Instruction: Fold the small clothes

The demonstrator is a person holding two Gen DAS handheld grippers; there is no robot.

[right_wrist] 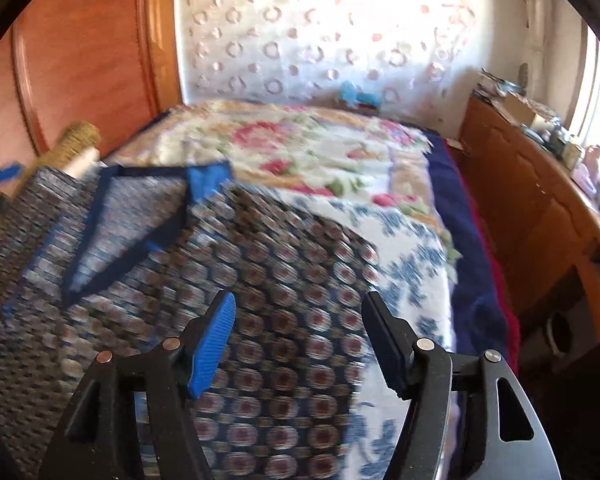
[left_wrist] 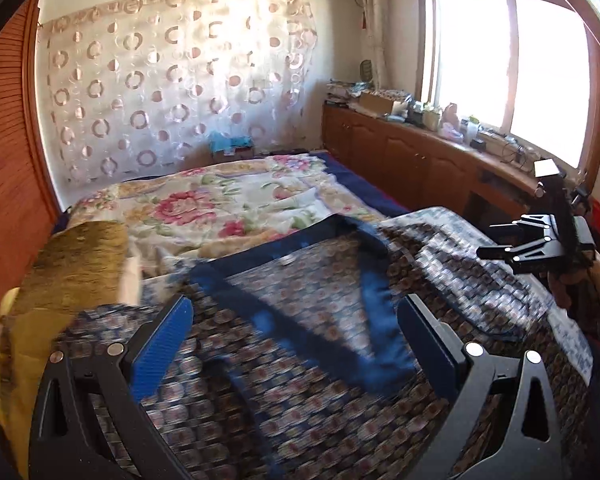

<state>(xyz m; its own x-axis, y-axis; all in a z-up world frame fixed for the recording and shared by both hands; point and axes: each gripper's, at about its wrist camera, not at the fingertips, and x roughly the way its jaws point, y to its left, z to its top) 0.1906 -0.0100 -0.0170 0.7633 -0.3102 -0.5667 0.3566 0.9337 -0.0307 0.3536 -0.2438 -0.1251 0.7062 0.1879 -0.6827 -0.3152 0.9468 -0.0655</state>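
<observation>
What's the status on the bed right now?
Left gripper open, right gripper open, both empty. Patterned garment spread on bed, unfolded. Nothing in the way.

Home bedroom. Bed (left_wrist: 228, 208) with floral quilt fills the middle; circle-patterned curtain (left_wrist: 172, 80) hangs behind its head, wooden wardrobe door (right_wrist: 80, 60) left of it, cluttered low wooden cabinets (left_wrist: 400, 152) under a bright window (left_wrist: 508, 64) right of it.

We hold the left gripper (left_wrist: 296, 340) tilted downward, its jaws spread wide with nothing pinched between the blue pad and the black one. Our right gripper (right_wrist: 300, 336) also angles down, jaws parted and gripping nothing. From the left wrist view it shows at the right edge — our right hand (left_wrist: 580, 276) wrapped around its handle.
</observation>
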